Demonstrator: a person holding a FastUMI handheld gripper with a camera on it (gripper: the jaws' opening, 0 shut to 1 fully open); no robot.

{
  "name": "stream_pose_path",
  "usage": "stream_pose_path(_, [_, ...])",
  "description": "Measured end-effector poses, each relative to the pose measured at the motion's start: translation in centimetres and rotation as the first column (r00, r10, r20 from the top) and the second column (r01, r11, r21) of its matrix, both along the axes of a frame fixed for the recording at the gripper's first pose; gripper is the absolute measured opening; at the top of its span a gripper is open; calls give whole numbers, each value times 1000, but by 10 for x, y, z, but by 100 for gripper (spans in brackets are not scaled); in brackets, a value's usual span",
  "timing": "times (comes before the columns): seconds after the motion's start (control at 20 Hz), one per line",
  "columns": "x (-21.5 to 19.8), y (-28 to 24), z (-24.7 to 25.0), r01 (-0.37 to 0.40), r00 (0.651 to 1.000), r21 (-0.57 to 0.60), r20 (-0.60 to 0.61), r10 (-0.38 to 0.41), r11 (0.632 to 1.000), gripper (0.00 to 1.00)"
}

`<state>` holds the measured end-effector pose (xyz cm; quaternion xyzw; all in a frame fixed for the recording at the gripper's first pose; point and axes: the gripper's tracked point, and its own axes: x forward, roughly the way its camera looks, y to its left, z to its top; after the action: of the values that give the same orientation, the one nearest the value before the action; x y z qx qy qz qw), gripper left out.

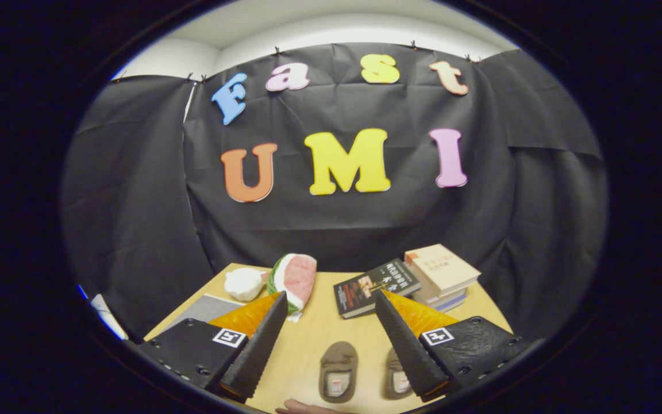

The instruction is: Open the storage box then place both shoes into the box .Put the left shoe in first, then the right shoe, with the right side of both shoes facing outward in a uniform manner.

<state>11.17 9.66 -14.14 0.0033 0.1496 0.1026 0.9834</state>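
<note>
Staged recording booth, not a lived-in room: creased black cloth wall [365, 230] clipped up beneath a white ceiling [319, 23], enclosing a pale wooden tabletop [319, 339] set with props, including stacked books [440, 276] and small brown slippers [338, 371].

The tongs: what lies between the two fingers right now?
In the gripper view the open tongs have bare table between the fingers, with one brown shoe low in the gap; the other shoe sits partly behind the right finger.
</note>
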Motion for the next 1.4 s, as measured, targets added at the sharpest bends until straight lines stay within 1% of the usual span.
stream_pose_path(0.1, [7, 30, -34, -70, 992, 29, -100, 73, 997, 96])
stream_pose_path(0.15, [7, 46, -55, -106, 979, 57, -168, 115, 993, 96])
stream_pose_path(0.2, [7, 62, -73, -142, 959, 84, -235, 158, 986, 96])
stream_pose_path(0.3, [8, 91, -101, -196, 917, 130, -326, 229, 972, 96])
stream_pose_path(0.5, [18, 127, -144, -250, 849, 189, -428, 309, 950, 96])
stream_pose_path(0.7, [24, 144, -174, -246, 807, 234, -487, 333, 940, 96])
stream_pose_path(0.85, [27, 151, -191, -235, 786, 280, -509, 351, 931, 96])
stream_pose_path(0.9, [28, 153, -194, -233, 774, 306, -517, 366, 923, 96])
stream_pose_path(0.95, [25, 155, -198, -230, 751, 336, -536, 386, 913, 96])
stream_pose_path(1.05, [25, 161, -201, -200, 714, 423, -555, 427, 884, 97])
stream_pose_path(1.2, [27, 170, -209, -166, 643, 545, -572, 510, 822, 99])
stream_pose_path(1.3, [30, 175, -213, -169, 621, 588, -560, 549, 791, 99])
stream_pose_path(1.35, [31, 176, -212, -173, 620, 598, -551, 558, 782, 99])
stream_pose_path(1.4, [32, 177, -212, -176, 617, 606, -546, 567, 776, 96])
